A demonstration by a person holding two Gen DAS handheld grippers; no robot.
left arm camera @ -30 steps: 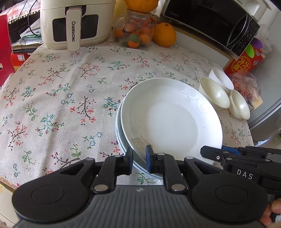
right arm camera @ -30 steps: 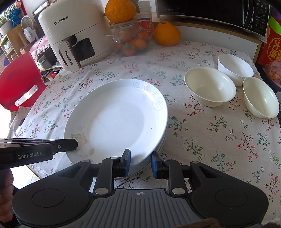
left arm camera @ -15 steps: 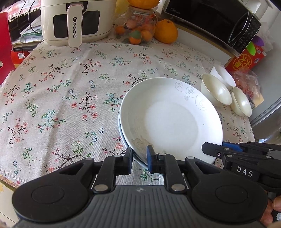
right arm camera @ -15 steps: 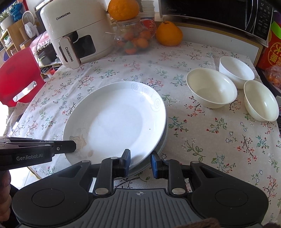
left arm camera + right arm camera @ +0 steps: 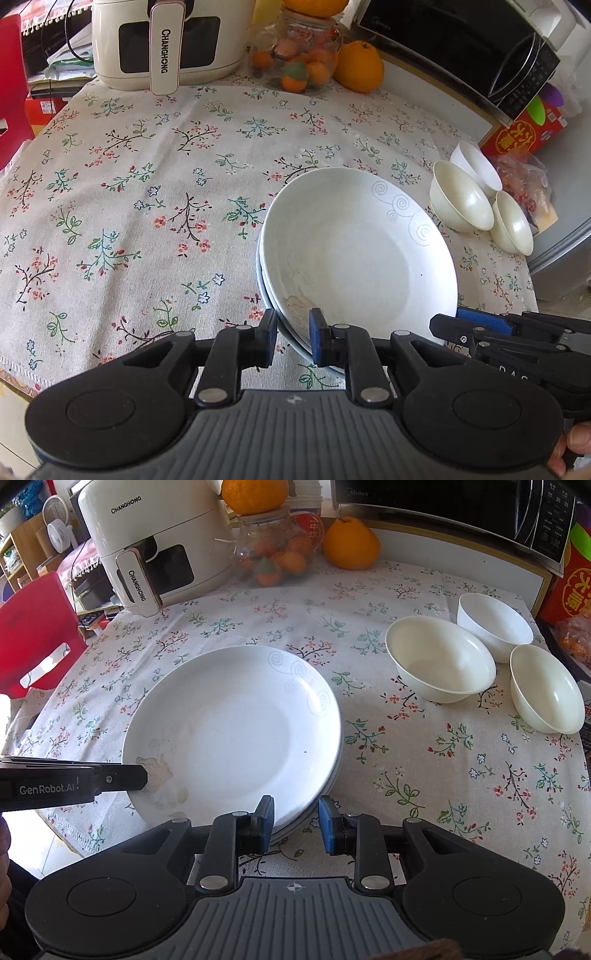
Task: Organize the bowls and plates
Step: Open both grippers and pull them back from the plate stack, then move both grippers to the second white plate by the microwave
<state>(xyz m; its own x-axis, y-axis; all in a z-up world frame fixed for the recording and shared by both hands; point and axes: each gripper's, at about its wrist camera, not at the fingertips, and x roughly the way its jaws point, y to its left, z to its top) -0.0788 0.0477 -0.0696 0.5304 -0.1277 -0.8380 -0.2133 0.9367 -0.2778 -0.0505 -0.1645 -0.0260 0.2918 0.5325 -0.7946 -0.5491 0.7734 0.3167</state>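
A stack of white plates point(image 5: 229, 731) point(image 5: 362, 251), the top one marked with grey swirls, lies on the floral tablecloth point(image 5: 443, 760). My left gripper point(image 5: 293, 338) is narrowly shut across the stack's near-left rim. In the right wrist view the left gripper point(image 5: 142, 777) shows at that same edge. My right gripper point(image 5: 297, 823) is shut across the near-right rim, one finger over the top plate and one outside the stack. From the left wrist view the right gripper point(image 5: 443, 325) reaches in at the right. Three empty cream bowls point(image 5: 439, 661) point(image 5: 495, 624) point(image 5: 543, 690) stand apart to the right.
A white air fryer point(image 5: 147, 542), a glass jar of small oranges point(image 5: 277, 554), a large orange point(image 5: 351, 542) and a black microwave point(image 5: 461, 506) line the back. A red chair point(image 5: 37, 627) stands left of the table, a red box point(image 5: 572, 587) at the far right.
The gap between the left jaws is slightly wider than a second ago. Plates, bowls and both hands have stayed where they were.
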